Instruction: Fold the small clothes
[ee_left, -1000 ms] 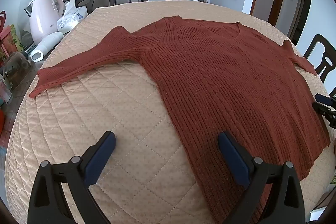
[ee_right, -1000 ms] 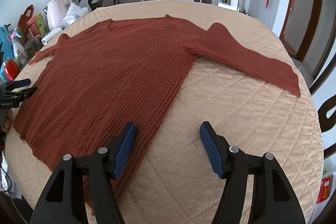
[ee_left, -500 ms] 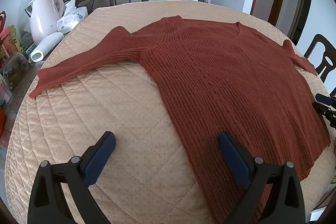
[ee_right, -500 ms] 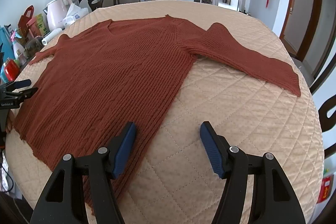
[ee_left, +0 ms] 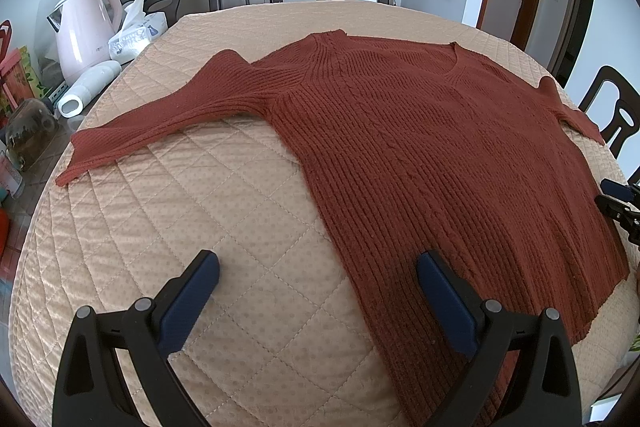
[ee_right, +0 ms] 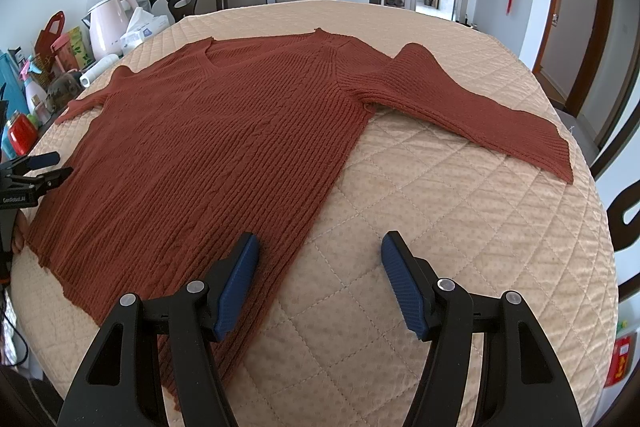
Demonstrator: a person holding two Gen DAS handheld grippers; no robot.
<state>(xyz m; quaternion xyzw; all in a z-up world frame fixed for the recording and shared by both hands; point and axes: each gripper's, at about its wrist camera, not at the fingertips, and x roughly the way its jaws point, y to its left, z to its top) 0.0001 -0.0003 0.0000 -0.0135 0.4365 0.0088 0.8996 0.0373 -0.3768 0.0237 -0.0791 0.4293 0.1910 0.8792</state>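
Sweater point(ee_left: 432, 163) lies flat on the quilted desk point(ee_left: 192, 227), hem nearest, sleeves out at 9 and 3 o'clock; left hand-held gripper point(ee_left: 318, 287) and right hand-held gripper point(ee_right: 318, 267), both wide open and empty, each straddle a hem corner, equally near.

My left gripper point(ee_left: 318, 269) has a black plastic frame with two triangular cut-outs and dark blue textured pads point(ee_left: 444, 301) on the inner side of each finger. Round silver screws point(ee_left: 143, 305) sit at the joints, two on each side. My right gripper point(ee_right: 318, 253) has the same shape: black frame, blue ribbed pads point(ee_right: 402, 285), silver screws point(ee_right: 195, 286). In the right wrist view, the side of the left gripper carries small white lettering point(ee_right: 14, 199) on the black body.
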